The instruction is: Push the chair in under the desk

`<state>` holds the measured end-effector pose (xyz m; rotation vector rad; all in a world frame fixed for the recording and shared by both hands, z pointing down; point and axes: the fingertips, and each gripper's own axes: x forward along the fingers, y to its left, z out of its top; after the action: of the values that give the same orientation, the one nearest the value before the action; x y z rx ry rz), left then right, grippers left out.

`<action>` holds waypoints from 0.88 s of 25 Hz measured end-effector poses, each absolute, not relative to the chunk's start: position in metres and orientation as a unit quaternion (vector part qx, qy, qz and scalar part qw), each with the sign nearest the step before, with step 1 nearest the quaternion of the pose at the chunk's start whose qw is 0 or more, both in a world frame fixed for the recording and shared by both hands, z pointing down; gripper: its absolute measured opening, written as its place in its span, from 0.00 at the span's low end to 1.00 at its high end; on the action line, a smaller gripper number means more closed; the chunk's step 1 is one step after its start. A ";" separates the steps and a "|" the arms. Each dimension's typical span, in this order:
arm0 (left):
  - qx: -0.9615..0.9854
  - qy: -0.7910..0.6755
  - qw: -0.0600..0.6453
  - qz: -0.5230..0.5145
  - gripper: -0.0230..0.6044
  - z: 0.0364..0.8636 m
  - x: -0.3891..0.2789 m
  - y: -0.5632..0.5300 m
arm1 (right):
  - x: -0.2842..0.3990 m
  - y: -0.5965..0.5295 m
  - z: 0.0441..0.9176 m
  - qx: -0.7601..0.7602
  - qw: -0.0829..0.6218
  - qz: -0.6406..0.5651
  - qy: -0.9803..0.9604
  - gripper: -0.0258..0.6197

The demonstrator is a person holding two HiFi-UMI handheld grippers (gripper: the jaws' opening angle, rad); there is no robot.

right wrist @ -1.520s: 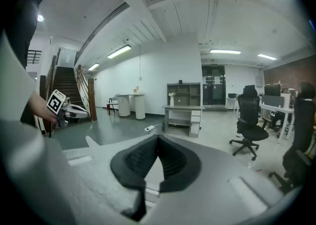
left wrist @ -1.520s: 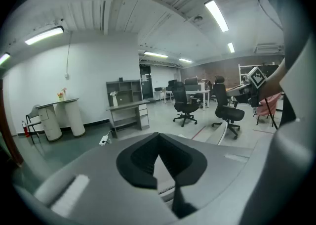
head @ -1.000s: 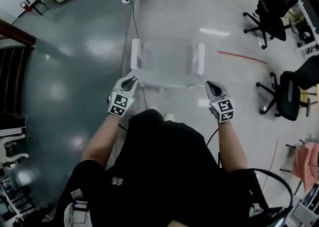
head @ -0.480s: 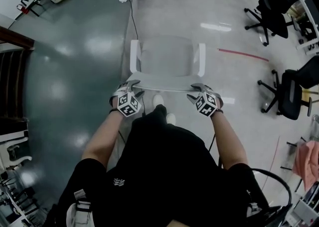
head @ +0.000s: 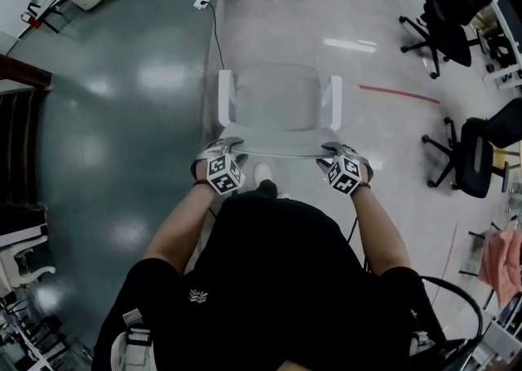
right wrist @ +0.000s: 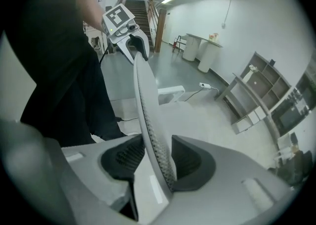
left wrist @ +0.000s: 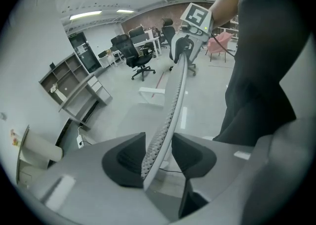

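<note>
Chair: the white chair (head: 281, 100) stands on the pale floor (head: 383, 165), just right of where the dark green floor begins, directly in front of the person; no desk can be picked out for certain ahead of it.
Handling: probably light, with a stiff plastic frame. The mesh backrest (head: 281, 152) would give under pressure, so the rigid top rim is the place to hold, one grip near each end for a straight push. Its feet are hidden, so whether it rolls or drags is unclear.
Left gripper (left wrist: 160, 157): jaws fairly wide and just been closing, straddling the rim, with the pads seemingly pressed on both faces.
Right gripper (right wrist: 158, 157): the same at the rim's other end.
Hazard: a cable (head: 216, 43) runs along the floor past the chair's left side.
Change: a second ago both grippers hung shut and higher, outside the backrest's ends; they have since come down and inward onto the rim.
</note>
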<state>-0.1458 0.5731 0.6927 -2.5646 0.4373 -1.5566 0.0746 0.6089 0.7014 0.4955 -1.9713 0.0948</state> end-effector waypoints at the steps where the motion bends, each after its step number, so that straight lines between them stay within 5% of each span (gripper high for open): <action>1: -0.845 0.146 0.054 -0.512 0.32 0.693 -0.145 0.566 | 0.076 0.602 0.701 0.212 0.528 0.041 -0.822 0.30; 22: -0.841 0.142 0.039 -0.520 0.33 0.696 -0.144 0.405 | 0.077 0.452 0.705 0.262 0.532 0.040 -0.804 0.28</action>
<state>-0.1440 0.4045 0.6958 -2.5786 0.4366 -1.5939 0.0773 0.4518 0.7046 0.6251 -1.9177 0.0943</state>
